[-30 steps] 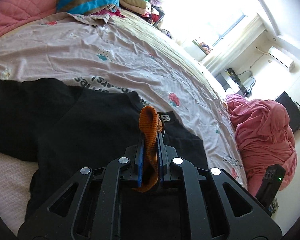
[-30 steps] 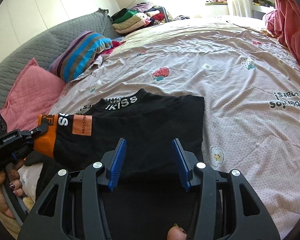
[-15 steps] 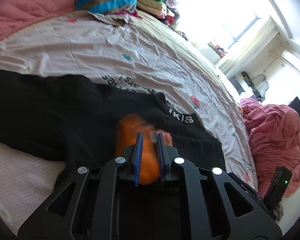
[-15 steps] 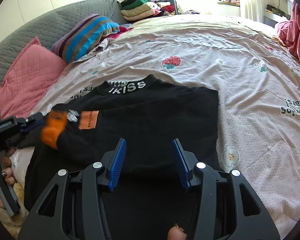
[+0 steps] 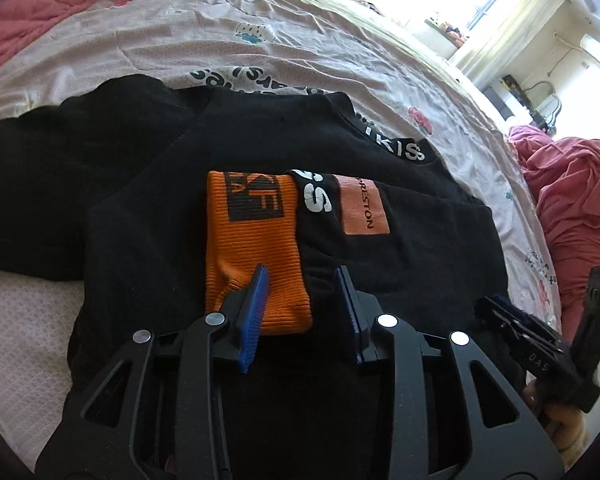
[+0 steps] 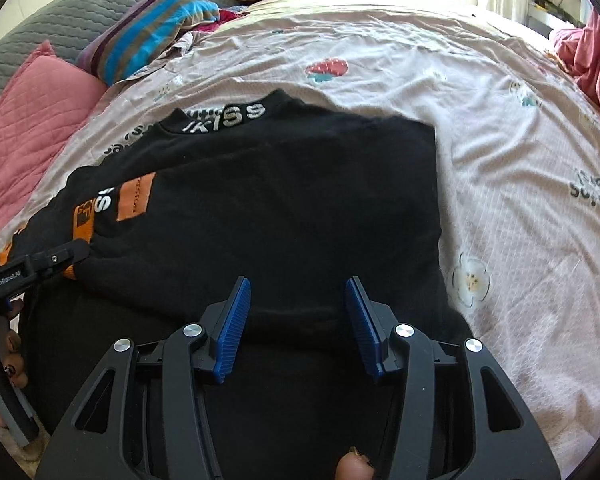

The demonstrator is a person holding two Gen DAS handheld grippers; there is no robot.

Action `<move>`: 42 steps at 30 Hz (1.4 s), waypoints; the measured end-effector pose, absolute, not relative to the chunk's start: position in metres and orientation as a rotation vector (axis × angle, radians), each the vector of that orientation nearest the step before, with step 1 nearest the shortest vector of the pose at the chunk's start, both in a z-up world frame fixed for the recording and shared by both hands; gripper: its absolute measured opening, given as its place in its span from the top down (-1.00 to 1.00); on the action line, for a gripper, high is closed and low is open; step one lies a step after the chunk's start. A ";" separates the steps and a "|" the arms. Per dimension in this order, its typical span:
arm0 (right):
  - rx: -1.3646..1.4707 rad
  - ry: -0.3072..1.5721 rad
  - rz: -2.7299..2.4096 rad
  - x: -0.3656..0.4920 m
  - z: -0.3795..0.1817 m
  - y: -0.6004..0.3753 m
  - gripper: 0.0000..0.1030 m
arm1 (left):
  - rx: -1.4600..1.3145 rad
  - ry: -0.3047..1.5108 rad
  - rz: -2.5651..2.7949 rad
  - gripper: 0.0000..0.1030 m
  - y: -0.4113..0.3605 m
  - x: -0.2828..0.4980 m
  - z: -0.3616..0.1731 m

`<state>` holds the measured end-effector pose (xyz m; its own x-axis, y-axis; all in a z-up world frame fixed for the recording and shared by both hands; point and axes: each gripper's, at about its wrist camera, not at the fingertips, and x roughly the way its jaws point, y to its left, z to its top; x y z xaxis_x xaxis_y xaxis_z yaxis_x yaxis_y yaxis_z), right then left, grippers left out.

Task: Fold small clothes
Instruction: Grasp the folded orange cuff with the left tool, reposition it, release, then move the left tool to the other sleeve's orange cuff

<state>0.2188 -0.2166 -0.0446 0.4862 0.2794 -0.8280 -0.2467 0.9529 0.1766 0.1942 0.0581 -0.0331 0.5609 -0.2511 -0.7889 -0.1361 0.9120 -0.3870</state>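
Left wrist view: left claw (image 5: 302,300), jaws just parted, straddles the orange cuff (image 5: 256,248) at six o'clock. Its pad could snag and unfold the sleeve; the right claw (image 6: 298,322) hovers open, empty.

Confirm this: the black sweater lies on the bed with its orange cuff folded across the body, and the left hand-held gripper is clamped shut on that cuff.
Not quite. The left hand-held gripper has just been opening; its jaws stand apart over the orange cuff, as the left wrist view shows. The black sweater on the bed is as you said.
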 end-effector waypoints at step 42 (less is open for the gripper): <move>-0.059 0.735 0.501 0.174 0.050 -0.121 -0.91 | -0.346 0.780 0.217 -0.82 0.141 0.126 0.038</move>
